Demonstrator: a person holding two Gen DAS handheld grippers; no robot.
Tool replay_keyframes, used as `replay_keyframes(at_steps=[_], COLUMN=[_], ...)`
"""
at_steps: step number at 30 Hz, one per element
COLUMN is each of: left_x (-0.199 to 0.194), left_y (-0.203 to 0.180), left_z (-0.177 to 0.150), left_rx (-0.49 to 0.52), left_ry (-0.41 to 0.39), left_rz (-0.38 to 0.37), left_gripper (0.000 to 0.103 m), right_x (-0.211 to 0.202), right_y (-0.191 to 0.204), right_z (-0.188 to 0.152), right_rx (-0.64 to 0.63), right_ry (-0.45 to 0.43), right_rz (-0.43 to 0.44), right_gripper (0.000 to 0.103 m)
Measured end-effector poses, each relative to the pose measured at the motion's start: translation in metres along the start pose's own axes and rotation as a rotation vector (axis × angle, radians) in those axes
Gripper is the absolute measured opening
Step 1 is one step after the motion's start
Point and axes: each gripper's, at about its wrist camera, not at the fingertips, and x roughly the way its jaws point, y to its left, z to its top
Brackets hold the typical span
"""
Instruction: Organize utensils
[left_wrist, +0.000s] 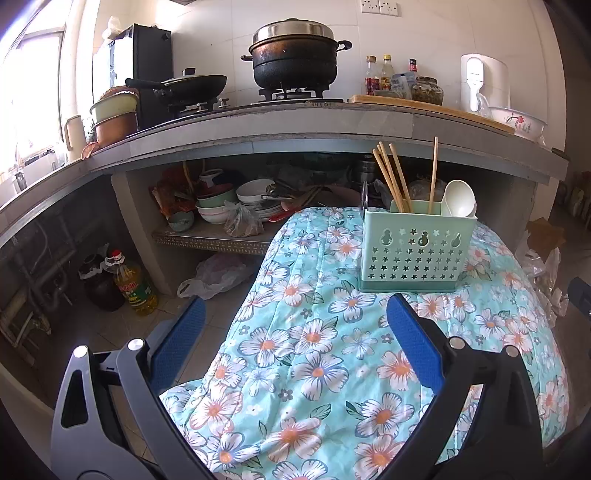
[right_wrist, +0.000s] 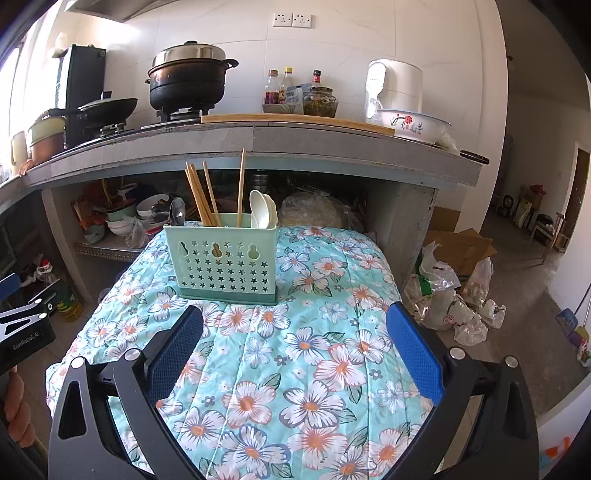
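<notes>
A mint-green perforated utensil holder (left_wrist: 415, 251) (right_wrist: 223, 256) stands upright on a table covered with a floral cloth (left_wrist: 317, 369) (right_wrist: 295, 350). It holds several wooden chopsticks (left_wrist: 391, 177) (right_wrist: 201, 192), white spoons (left_wrist: 459, 199) (right_wrist: 263, 209) and a metal spoon (right_wrist: 177, 212). My left gripper (left_wrist: 295, 321) is open and empty, near the table's left side, short of the holder. My right gripper (right_wrist: 295, 328) is open and empty, in front of the holder. The left gripper's body also shows at the left edge of the right wrist view (right_wrist: 26, 325).
A kitchen counter (left_wrist: 295, 125) (right_wrist: 258, 140) rises behind the table with a black pot (left_wrist: 295, 55) (right_wrist: 188, 81), a pan (left_wrist: 192, 86), bottles and a flowered bowl (right_wrist: 413, 123). A shelf of bowls (left_wrist: 229, 206) lies under it. An oil bottle (left_wrist: 133, 288) and plastic bags (right_wrist: 450, 295) sit on the floor.
</notes>
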Motion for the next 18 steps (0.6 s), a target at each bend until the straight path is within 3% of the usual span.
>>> replay_keyframes(at_steps=[18], left_x=[0.0033], left_y=[0.0014], left_z=[0.0002], left_rx=[0.003], left_ry=[0.016], left_rz=[-0.008], left_gripper=[0.095], right_x=[-0.001], right_y=[0.0007], right_z=[-0.0002], right_rx=[-0.004], right_ry=[0.0], right_rz=[0.0], right_gripper=[0.097])
